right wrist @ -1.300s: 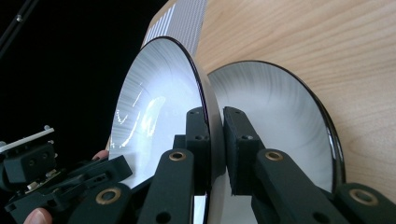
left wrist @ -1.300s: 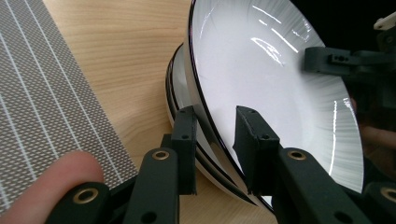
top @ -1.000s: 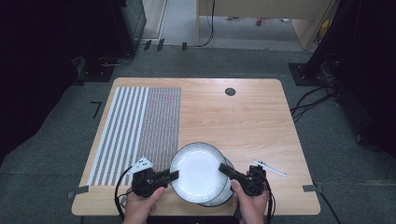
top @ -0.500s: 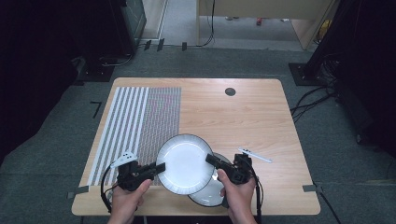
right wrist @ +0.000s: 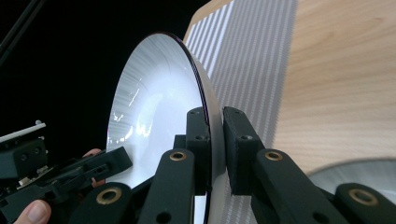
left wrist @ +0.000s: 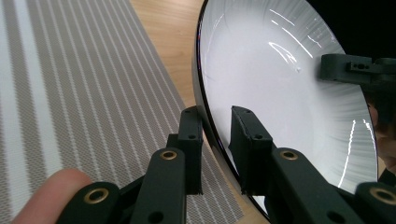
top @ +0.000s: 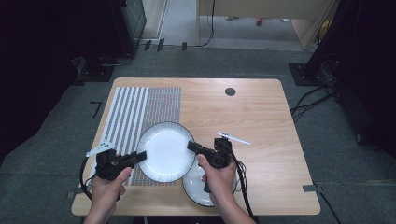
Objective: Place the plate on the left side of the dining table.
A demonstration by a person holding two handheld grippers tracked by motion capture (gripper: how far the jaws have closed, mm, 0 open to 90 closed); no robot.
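A white plate with a dark rim hangs above the table, tilted, partly over the striped placemat. My left gripper is shut on its left rim and my right gripper on its right rim. In the left gripper view the rim runs between the jaws of the left gripper, and the plate's white face lies beyond. In the right gripper view the right gripper clamps the plate's edge. A second white plate lies on the table under my right hand, partly hidden.
The placemat covers the table's left part. A small black round disc sits near the far edge. Bare wood spreads to the right. Cables trail off both grippers toward the front edge. Dark equipment stands on the floor around the table.
Both grippers have raised the upper plate off the lower one and carried it left and away from the front edge. The lower plate stays where it was.
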